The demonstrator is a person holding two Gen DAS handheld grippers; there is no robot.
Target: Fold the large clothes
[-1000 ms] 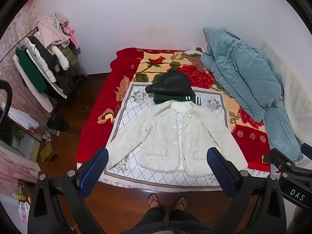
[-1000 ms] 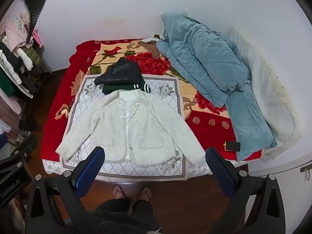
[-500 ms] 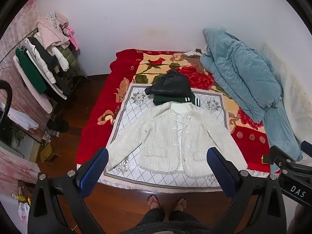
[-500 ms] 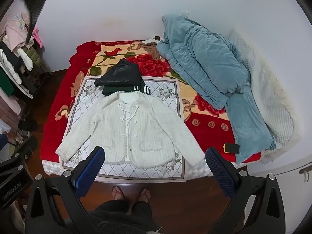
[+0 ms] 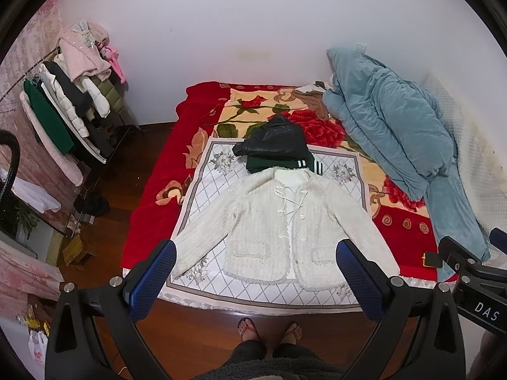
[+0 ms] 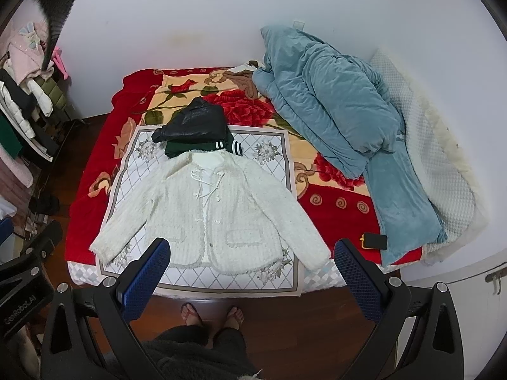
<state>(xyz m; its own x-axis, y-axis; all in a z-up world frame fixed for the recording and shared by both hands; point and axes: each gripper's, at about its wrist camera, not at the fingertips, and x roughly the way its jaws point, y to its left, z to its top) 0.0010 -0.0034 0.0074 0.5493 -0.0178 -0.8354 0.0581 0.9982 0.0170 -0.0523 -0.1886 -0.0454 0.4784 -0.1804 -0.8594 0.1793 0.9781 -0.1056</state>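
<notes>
A white fuzzy jacket [image 5: 279,221] lies flat, front up, sleeves spread, on a white patterned cloth [image 5: 202,174] on the bed; it also shows in the right wrist view [image 6: 209,212]. Folded dark clothes, black [image 5: 274,141] on green [image 5: 269,164], sit just beyond its collar. My left gripper [image 5: 256,253] is open and empty, held high above the bed's near edge. My right gripper [image 6: 253,251] is open and empty at the same height, and its body [image 5: 475,281] shows at the right of the left wrist view.
A blue quilt [image 6: 332,107] is piled on the bed's right side beside a white mattress pad [image 6: 437,158]. A black phone [image 6: 375,241] lies near the bed's right front corner. A clothes rack [image 5: 63,107] stands left. The person's feet [image 5: 269,331] stand on the wooden floor.
Both grippers have drifted back slightly from the bed; the jacket sits a little higher in both views. Nothing on the bed has moved.
</notes>
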